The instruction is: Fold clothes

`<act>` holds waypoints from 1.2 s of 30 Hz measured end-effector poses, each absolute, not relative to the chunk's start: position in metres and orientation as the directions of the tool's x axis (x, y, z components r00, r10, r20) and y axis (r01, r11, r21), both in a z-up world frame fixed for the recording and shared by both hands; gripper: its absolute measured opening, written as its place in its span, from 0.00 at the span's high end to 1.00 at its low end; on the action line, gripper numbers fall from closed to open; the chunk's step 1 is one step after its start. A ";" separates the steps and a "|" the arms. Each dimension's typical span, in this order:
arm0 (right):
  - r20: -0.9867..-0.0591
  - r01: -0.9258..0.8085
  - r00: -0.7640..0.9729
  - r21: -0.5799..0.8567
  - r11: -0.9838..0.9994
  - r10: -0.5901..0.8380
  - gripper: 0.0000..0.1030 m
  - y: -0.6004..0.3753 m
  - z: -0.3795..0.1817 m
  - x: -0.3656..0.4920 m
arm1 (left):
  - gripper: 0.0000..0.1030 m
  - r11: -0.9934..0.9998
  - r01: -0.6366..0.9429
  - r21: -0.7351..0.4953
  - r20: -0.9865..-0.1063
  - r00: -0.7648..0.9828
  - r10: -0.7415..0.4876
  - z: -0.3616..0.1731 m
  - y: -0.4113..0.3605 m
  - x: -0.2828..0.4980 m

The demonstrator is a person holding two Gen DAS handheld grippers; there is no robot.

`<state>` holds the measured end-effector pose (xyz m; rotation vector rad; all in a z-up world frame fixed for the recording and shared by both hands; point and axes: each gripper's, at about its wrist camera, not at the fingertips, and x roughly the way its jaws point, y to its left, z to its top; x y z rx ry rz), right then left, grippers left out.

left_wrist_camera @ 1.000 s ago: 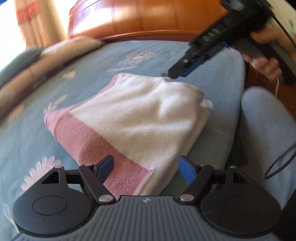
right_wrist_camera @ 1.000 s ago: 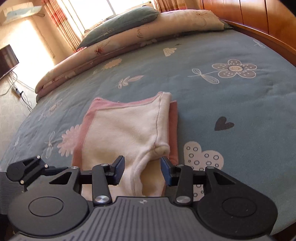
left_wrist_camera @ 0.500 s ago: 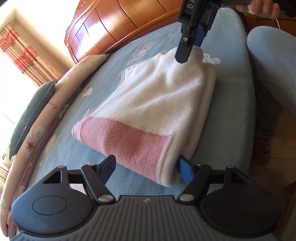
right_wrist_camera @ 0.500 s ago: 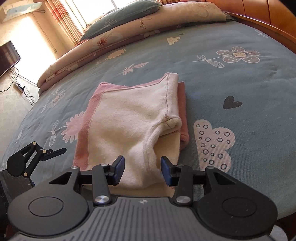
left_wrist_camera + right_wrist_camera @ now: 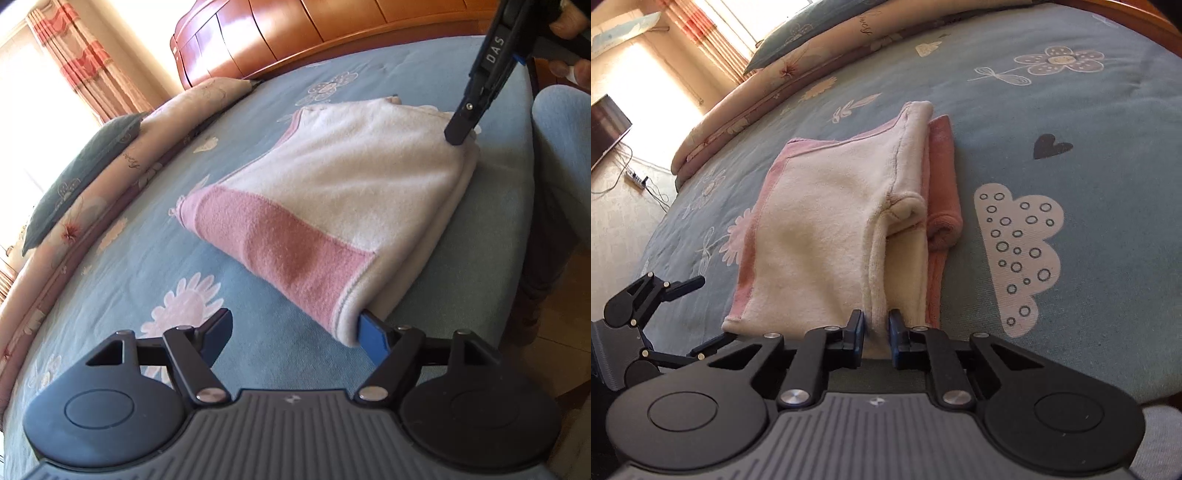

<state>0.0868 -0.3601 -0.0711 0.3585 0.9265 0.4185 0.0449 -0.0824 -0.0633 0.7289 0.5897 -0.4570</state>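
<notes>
R tongs (image 5: 875, 332) pinched on the near hem of the garment (image 5: 820, 236); L tongs (image 5: 295, 334) spread wide, one finger tucked into the fold at its corner, gripping nothing. Garment lies folded on the bed (image 5: 1089, 122), just ahead of both. Likely squaring up or another fold: clamp L on all layers, move both w/ even tension.

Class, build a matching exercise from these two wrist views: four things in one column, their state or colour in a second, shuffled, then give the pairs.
Column 1
1. left hand-held gripper
2. right hand-held gripper
3. folded garment
4. bedspread

Column 2
A. blue with flower, heart and cloud prints
B. jaws nearly closed on the garment's edge
C. cream with a pink band
D. jaws wide open, one finger at the garment's corner

Pairs: 1-D, 2-B, 3-C, 4-A
</notes>
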 end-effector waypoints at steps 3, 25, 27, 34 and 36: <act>-0.671 -0.184 0.559 0.472 0.862 0.487 0.79 -0.367 -0.057 0.081 | 0.27 0.640 0.626 0.447 -0.628 0.728 -0.274 -0.040 -0.084 0.039; -0.668 -0.334 0.607 0.276 0.901 0.430 0.60 -0.326 -0.027 0.130 | 0.27 0.536 0.796 0.282 -0.745 0.534 -0.401 -0.032 -0.096 0.090; -0.653 -0.346 0.636 0.236 0.908 0.412 0.60 -0.317 -0.016 0.148 | 0.27 0.574 0.766 0.288 -0.708 0.574 -0.411 -0.017 -0.102 0.111; -0.699 -0.278 0.619 0.230 0.933 0.357 0.61 -0.323 -0.051 0.189 | 0.31 0.705 0.706 0.072 -0.777 0.483 -0.404 -0.038 -0.104 0.194; -0.711 -0.252 0.605 0.257 0.933 0.359 0.61 -0.332 -0.065 0.191 | 0.28 0.726 0.688 0.005 -0.781 0.456 -0.427 -0.055 -0.094 0.202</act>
